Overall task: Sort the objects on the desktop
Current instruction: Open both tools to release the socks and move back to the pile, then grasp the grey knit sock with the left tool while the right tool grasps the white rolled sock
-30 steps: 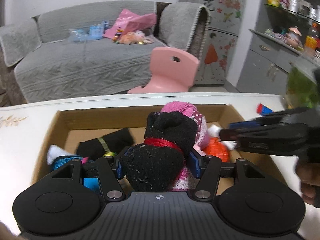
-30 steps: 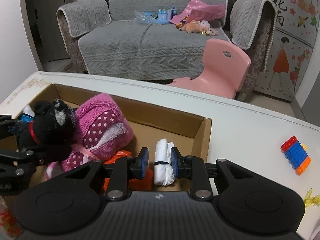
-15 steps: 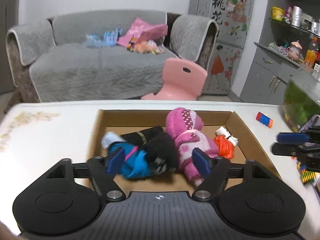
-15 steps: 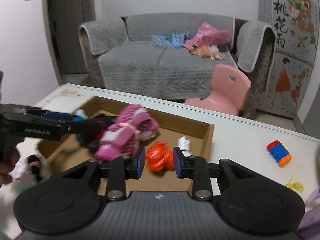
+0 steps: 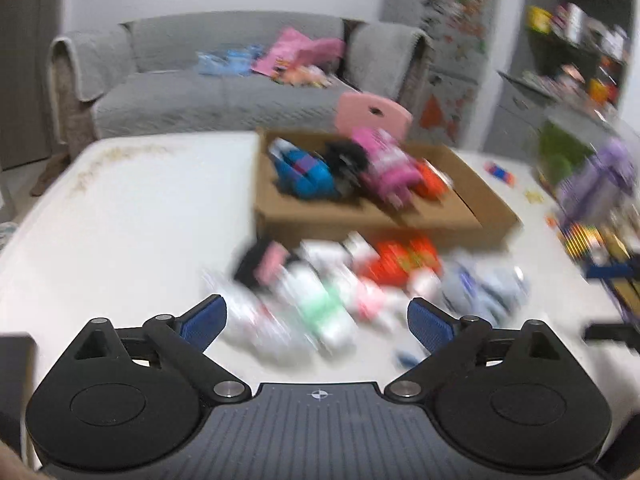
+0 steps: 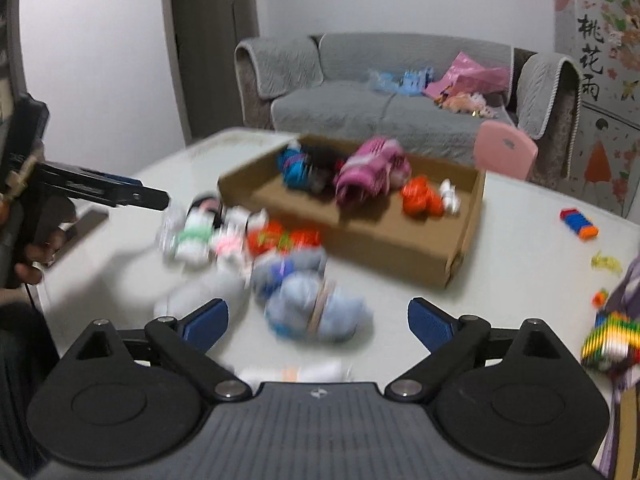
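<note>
Between picks: our left gripper [image 5: 316, 322] and right gripper [image 6: 318, 322] gape empty above the socks [image 6: 316, 308]; next we choose one for the box [image 6: 384, 240].

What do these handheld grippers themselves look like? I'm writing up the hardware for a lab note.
Both match: the left gripper and right gripper have matte black bodies with a ribbed dark-grey centre plate bearing a small crosshair mark, two round black discs, silver pivot screws and angled black linkages ending in blue finger pads. From the right wrist view, the left one has a black pistol-style handle in a bare hand.
</note>
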Motion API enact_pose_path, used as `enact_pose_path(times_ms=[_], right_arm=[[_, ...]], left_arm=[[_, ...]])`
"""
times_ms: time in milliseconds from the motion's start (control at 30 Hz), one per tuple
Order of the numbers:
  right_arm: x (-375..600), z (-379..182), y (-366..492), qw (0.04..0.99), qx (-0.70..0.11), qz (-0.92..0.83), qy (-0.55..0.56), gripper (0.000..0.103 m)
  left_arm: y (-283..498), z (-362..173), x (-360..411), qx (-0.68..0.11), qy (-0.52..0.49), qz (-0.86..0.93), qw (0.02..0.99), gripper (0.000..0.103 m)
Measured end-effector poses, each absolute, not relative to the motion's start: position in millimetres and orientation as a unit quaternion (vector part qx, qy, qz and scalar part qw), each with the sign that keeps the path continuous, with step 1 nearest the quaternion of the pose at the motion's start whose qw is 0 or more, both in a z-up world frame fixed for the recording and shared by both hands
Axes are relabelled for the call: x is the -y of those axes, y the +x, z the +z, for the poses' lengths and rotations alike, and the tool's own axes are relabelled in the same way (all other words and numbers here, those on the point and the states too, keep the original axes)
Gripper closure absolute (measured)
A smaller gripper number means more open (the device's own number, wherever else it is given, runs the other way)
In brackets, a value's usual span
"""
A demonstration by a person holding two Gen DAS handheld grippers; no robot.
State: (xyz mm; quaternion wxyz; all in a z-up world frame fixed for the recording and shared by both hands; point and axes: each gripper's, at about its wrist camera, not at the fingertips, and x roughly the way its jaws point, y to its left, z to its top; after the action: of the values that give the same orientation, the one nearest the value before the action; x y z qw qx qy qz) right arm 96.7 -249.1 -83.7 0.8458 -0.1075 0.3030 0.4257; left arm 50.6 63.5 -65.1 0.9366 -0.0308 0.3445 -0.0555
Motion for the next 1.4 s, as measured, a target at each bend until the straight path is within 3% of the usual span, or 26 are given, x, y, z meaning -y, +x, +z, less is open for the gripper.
enact_pose_path(times_ms=[367, 767, 967, 1100, 1400], right_arm=[[248, -116, 76, 0.834, -0.308, 0.441, -0.122, 0.008], [244, -142, 73, 0.832, -0.301, 0.442, -0.145, 0.011], [244, -146, 73, 0.830, -0.301, 0.446, -0.144, 0.013], [241, -148, 74, 0.827, -0.308, 0.450, -0.140, 0.021], [239, -149, 76, 0.829, -0.308, 0.446, -0.139, 0.022]], left_arm=[[48, -78, 12, -0.357, 0.000, -0.111, 0.928, 0.004], [98, -111, 26, -0.422, -0.074, -0.106, 0.897, 0.009], [100, -122, 23, -0.420, -0.060, -0.091, 0.901, 0.008], [95, -123, 23, -0.415, -0.037, -0.086, 0.905, 0.009], [86, -125, 22, -0.404, -0.013, -0.082, 0.911, 0.009]])
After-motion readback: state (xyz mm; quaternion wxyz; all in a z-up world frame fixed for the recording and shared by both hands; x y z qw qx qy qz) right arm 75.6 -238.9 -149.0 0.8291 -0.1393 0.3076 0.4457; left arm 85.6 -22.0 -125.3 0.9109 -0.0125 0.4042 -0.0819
